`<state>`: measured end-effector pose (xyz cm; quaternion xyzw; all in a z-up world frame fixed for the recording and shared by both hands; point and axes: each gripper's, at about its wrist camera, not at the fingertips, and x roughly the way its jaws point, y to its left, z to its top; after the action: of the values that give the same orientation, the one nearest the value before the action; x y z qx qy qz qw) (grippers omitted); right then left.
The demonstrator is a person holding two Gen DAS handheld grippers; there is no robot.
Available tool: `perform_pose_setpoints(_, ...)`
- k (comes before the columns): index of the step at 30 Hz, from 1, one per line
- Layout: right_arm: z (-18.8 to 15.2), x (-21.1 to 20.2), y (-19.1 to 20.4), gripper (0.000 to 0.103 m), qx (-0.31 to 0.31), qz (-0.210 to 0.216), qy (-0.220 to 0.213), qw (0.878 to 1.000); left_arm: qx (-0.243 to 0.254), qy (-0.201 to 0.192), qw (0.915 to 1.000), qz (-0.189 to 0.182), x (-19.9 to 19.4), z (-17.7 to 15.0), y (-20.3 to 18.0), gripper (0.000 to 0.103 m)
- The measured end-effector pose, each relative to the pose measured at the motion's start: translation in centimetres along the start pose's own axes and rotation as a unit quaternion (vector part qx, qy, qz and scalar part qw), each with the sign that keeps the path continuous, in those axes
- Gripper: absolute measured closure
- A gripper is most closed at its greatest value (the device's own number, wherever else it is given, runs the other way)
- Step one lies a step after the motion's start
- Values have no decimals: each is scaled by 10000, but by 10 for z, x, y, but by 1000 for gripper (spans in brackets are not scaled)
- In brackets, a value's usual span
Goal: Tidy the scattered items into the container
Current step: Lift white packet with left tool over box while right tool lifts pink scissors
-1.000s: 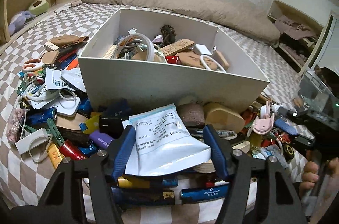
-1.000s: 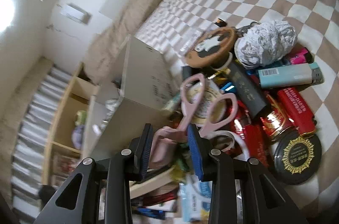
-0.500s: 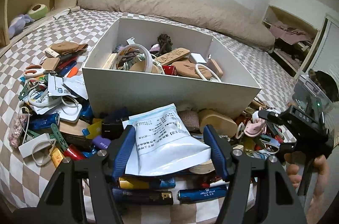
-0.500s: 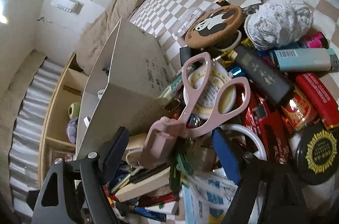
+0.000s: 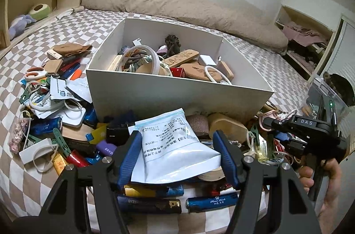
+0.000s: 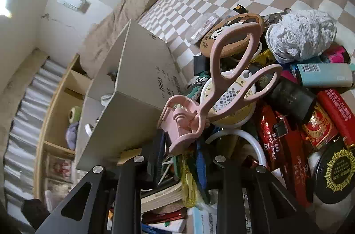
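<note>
A white box (image 5: 177,98) holding several small items stands on the checkered bed, with clutter piled against its front. My left gripper (image 5: 177,154) is shut on a white and blue pouch (image 5: 175,145), whose lower edge spans the gap between both blue pads. Right of the box (image 6: 137,78), my right gripper (image 6: 177,152) has its jaws closing on the head of a pink eyelash curler (image 6: 224,70). The curler's loop handles tilt up over the pile. In the left wrist view the right gripper (image 5: 269,123) shows at the pile's right edge with the curler (image 5: 266,121) at its tip.
Lighters, a round panda coaster (image 6: 230,34), a grey-white yarn ball (image 6: 299,34) and a black tin (image 6: 337,169) crowd the right pile. Orange-handled scissors (image 5: 35,73) and packets lie left of the box. A brown duvet (image 5: 177,5) and wooden shelves (image 5: 33,1) border the bed.
The right jaws opened wide, then closed around the pink curler's head, and its handles now tip upward. The left gripper and its pouch have not moved.
</note>
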<state>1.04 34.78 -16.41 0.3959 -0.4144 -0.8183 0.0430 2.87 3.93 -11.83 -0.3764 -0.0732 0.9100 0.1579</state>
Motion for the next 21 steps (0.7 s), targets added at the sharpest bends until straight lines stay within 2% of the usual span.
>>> perform_pose_setpoints(5, -4, -15, 1, 85, 20, 238, -126, 9996, -5, -59, 10000, -8, -4, 1, 2, 37)
perform_pose_setpoints(13, -5, -26, 9, 85, -27, 491, -271, 9984, -8, -172, 9998, -39, -11, 4, 3, 37)
perform_pose_setpoints(21, -3, -49, 26, 85, -90, 1014, -407, 9940, -6, -379, 9992, -109, -23, 13, 1, 37)
